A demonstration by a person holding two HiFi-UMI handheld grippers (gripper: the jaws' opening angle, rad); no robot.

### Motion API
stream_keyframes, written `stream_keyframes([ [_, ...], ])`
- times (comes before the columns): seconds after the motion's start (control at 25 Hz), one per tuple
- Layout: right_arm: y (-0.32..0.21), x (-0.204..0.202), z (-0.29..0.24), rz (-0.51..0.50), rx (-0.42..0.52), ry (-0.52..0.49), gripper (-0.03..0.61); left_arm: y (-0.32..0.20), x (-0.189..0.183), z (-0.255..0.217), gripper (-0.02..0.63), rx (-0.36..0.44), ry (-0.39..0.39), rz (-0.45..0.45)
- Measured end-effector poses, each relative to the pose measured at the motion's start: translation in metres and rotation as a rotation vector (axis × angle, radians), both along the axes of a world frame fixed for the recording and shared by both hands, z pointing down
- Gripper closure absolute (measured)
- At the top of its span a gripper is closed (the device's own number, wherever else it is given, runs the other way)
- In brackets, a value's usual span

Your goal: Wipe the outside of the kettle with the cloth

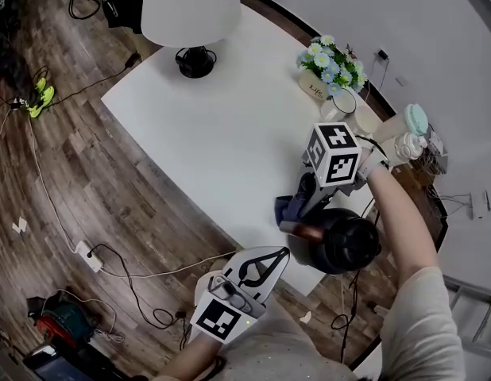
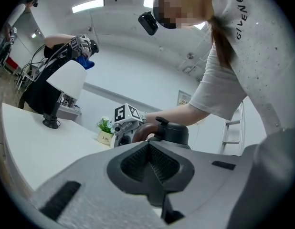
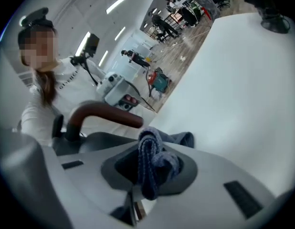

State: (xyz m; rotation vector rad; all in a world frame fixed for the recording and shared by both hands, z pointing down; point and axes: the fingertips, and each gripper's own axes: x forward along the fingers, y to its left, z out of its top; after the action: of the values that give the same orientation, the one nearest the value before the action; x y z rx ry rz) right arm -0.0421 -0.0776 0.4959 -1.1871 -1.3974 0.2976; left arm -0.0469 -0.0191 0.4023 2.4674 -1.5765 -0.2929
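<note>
Softly bunched knit cloth [image 3: 153, 162], rounded kettle [image 1: 349, 243]

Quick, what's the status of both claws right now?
Left claw: closed, empty.
Right claw: closed on the cloth.

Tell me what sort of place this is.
Likely a recording lab staged as a home room: a white table with a lamp, potted flowers and a kettle, while loose cables and a power strip trail over the wood floor.
</note>
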Motion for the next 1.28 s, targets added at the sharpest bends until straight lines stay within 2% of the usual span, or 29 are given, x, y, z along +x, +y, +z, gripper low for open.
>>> stream_keyframes([
  [0.08,-0.013,-0.006,0.015,-0.009,0.125,-0.102,0.515,0.000,0.001,0.002,0.607,-0.010,0.013,0.003],
  [0.2,-0.033,-0.021,-0.009,0.057,0.244,-0.357,0.515,0.002,0.003,0.002,0.607,-0.024,0.043,-0.002],
  [0.32,-0.034,-0.016,-0.085,0.065,0.246,-0.549,0.515,0.001,0.000,-0.002,0.607,-0.026,0.072,-0.011],
  [0.4,-0.024,-0.007,-0.141,0.003,0.208,-0.600,0.515,-0.002,-0.002,-0.006,0.607,-0.016,0.075,-0.014],
  [0.52,0.003,0.000,-0.199,-0.040,0.132,-0.588,0.515,-0.006,-0.002,-0.015,0.607,0.012,0.065,-0.009],
  [0.64,0.022,-0.004,-0.204,-0.098,0.116,-0.534,0.515,-0.004,-0.002,-0.022,0.607,0.027,0.062,-0.011],
  [0.84,0.032,-0.030,-0.160,-0.217,0.070,-0.412,0.515,0.005,-0.007,-0.015,0.607,0.009,0.073,-0.040],
  [1.12,0.050,-0.054,-0.102,-0.275,-0.031,-0.217,0.515,0.019,-0.037,0.003,0.607,-0.037,0.093,-0.142],
  [1.2,0.054,-0.056,-0.086,-0.287,-0.029,-0.186,0.515,0.020,-0.042,0.006,0.607,-0.040,0.091,-0.155],
  [1.28,0.054,-0.058,-0.068,-0.300,0.015,-0.211,0.515,0.022,-0.044,0.006,0.607,-0.040,0.090,-0.157],
])
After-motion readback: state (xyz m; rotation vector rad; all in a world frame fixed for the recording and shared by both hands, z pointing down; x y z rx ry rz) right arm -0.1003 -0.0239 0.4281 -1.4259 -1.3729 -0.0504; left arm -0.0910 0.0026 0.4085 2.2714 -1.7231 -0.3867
